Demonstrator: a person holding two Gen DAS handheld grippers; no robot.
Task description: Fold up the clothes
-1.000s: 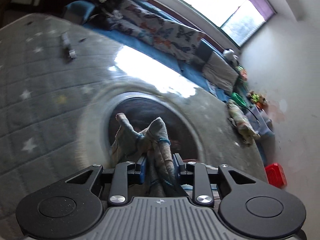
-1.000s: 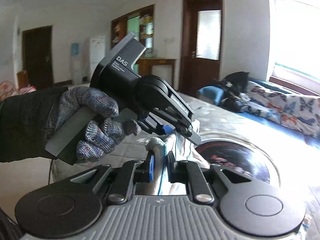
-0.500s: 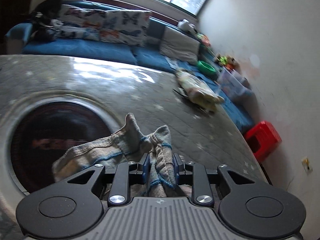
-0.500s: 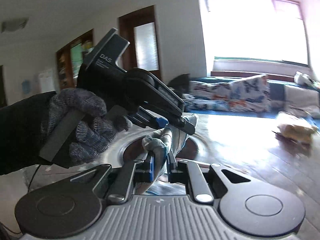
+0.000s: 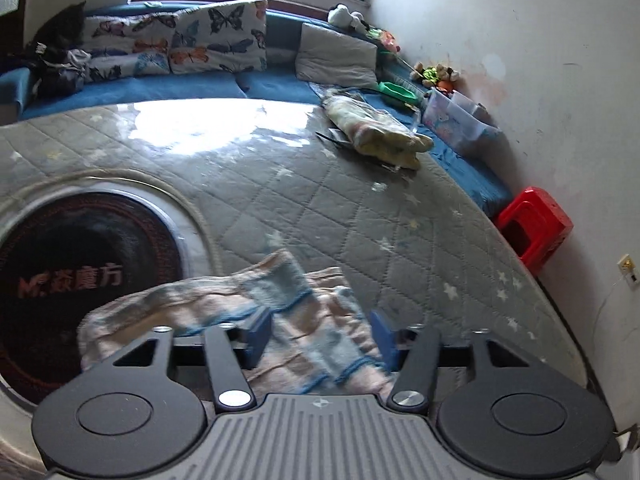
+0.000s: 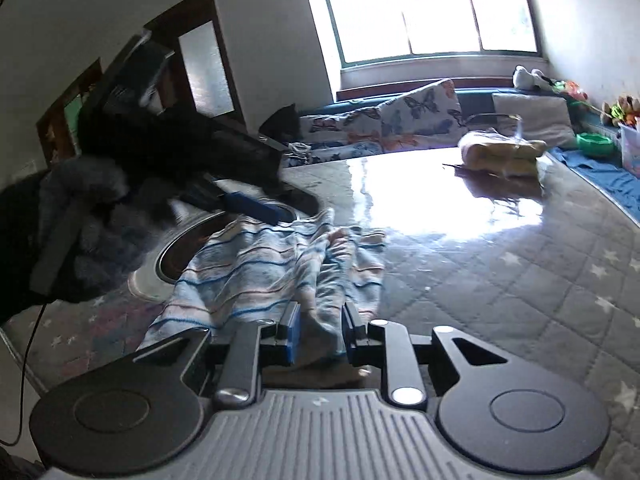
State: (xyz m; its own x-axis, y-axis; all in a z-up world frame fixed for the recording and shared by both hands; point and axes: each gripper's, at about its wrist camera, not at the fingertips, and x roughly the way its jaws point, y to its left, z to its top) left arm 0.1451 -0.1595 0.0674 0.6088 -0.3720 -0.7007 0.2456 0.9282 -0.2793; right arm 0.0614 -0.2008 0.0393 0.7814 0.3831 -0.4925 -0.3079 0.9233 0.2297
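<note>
A striped towel-like cloth (image 5: 280, 312) in pale blue and pink lies rumpled on the grey quilted mat (image 5: 360, 208), partly over the rim of a dark round disc (image 5: 72, 264). My left gripper (image 5: 320, 336) hangs just over its near edge. Its jaws are wide and still opening, and the cloth lies loose between them, clear of both pads. In the right wrist view the cloth (image 6: 272, 268) spreads ahead of my right gripper (image 6: 320, 332). These jaws are opening too, with a fold of cloth between them and gaps at the pads. A gloved hand (image 6: 80, 216) holds the blurred left gripper above the cloth's far side.
A bagged yellow bundle (image 5: 372, 128) lies on the far part of the mat. Behind it runs a blue couch with butterfly pillows (image 5: 216, 40). A clear plastic box (image 5: 456, 120) and a red stool (image 5: 536, 228) stand along the right wall.
Both grippers swung round and came down to the mat with the cloth. Both jaws, shut on bunched cloth before, have parted, and the cloth has dropped and spread flat.
</note>
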